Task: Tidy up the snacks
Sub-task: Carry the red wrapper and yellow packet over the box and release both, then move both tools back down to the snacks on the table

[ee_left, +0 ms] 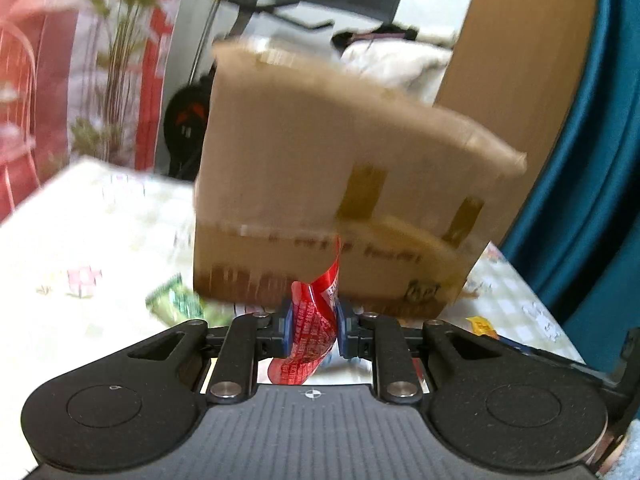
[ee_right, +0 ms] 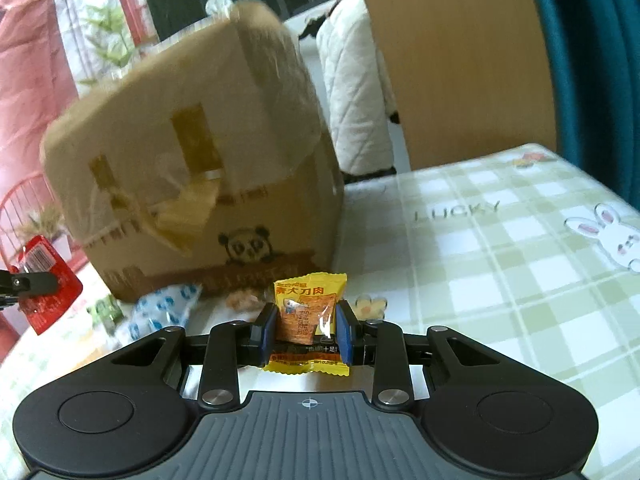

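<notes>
My left gripper (ee_left: 313, 330) is shut on a red snack packet (ee_left: 310, 344), held crumpled above the table in front of the cardboard box (ee_left: 320, 168). That same red packet (ee_right: 44, 284) and a left fingertip (ee_right: 34, 282) show at the left edge of the right wrist view. My right gripper (ee_right: 306, 332) is shut on a yellow snack packet (ee_right: 310, 320), just short of the cardboard box (ee_right: 192, 184) with a panda print. The box's top flaps look closed and taped.
On the green checked tablecloth (ee_right: 500, 272) at the box's foot lie a blue-and-white packet (ee_right: 160, 312), a green packet (ee_right: 106, 310) and a pale snack (ee_right: 242, 300). A wooden panel (ee_right: 452, 64) and teal curtain (ee_right: 580, 60) stand behind. A green packet (ee_left: 176, 306) lies left of my left gripper.
</notes>
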